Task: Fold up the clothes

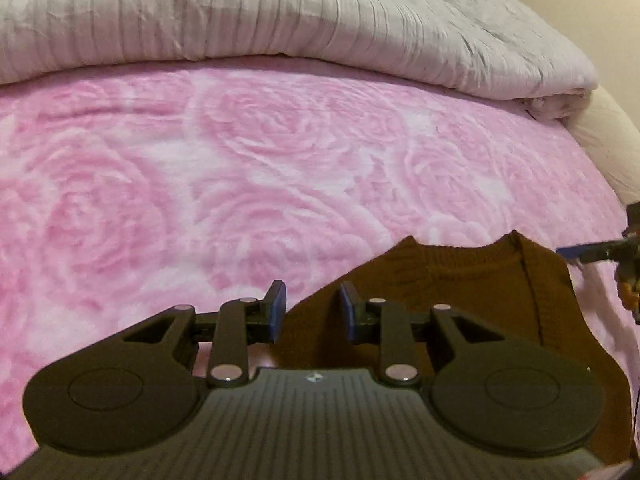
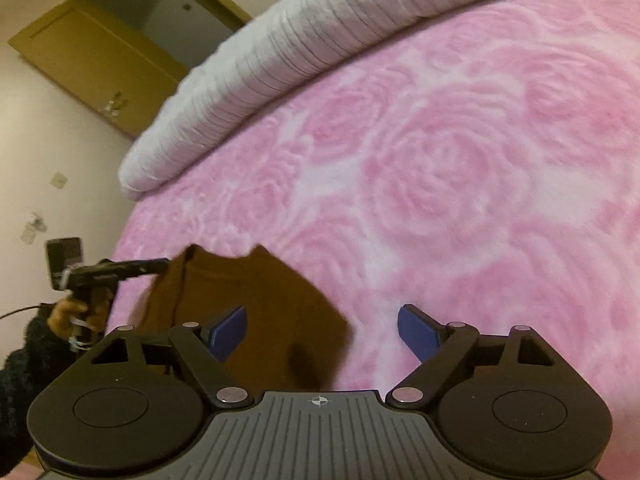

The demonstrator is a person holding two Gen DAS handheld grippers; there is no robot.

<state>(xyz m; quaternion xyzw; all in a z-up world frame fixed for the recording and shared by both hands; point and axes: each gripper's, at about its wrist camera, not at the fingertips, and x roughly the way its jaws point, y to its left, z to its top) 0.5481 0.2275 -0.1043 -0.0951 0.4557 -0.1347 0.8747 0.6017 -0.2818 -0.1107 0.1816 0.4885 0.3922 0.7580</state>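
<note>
left wrist view: grey quilt [image 1: 280, 20] beyond brown sweater [image 1: 460, 300] on pink blanket [image 1: 160, 180].

Left gripper [image 1: 313, 308] fingers stand narrowly parted, right gripper [image 2: 322, 334] fingers wide.

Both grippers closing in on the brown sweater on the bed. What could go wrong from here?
1. The left gripper has a narrow gap, nothing between its pads; over the thick knit of the brown sweater it may pinch only a thin fold, or miss.
2. The right gripper straddles the sweater's edge, one pad over the plush pink blanket; it could grab blanket along with cloth.
3. Both frames are blurred, so an edge grasp could land off target.
</note>
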